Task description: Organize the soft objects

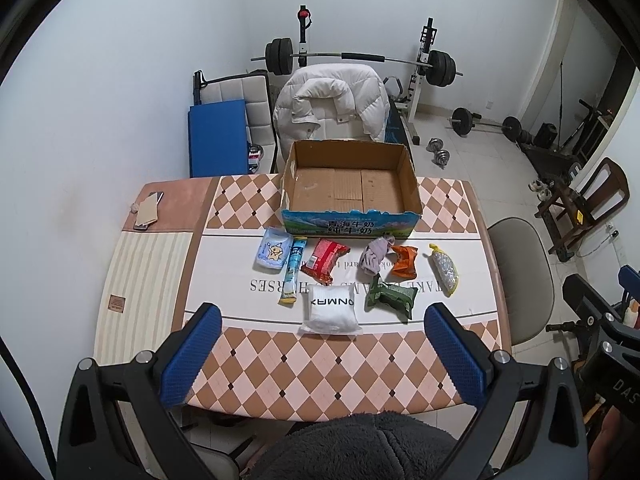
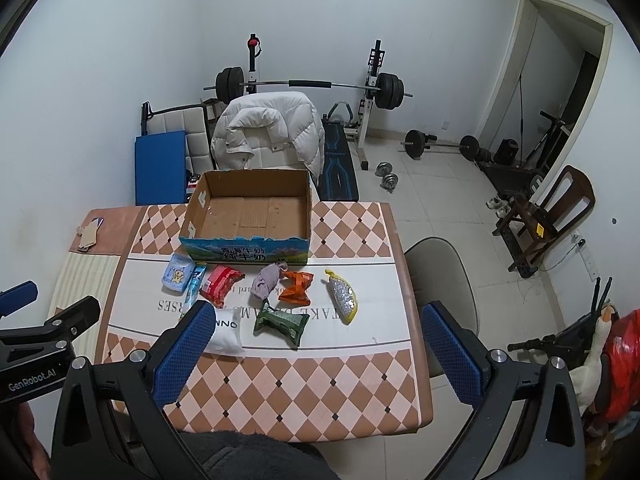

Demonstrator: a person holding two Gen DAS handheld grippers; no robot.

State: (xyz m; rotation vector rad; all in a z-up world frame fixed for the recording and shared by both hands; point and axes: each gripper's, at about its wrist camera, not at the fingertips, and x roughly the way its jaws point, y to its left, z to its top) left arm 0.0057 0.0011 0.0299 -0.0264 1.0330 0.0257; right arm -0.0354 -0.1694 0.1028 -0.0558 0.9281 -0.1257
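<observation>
Both my left tongs and right tongs hang released above the near edge of the bench, gripping nothing. The white pillow pack lies nearest me, just in front of the empty cardboard box. I judge it light, squashy and slick in its wrapper, so I would pinch across its puffy middle

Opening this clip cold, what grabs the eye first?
The open cardboard box at the table's far side, nothing visible inside it, with a loose spread of soft packets in front of it, among them a white pouch nearest the camera and a red packet. Both grippers, left gripper and right gripper, hang open over the table's near edge, holding nothing. Behind, a white puffer jacket drapes a chair before a barbell rack.
</observation>
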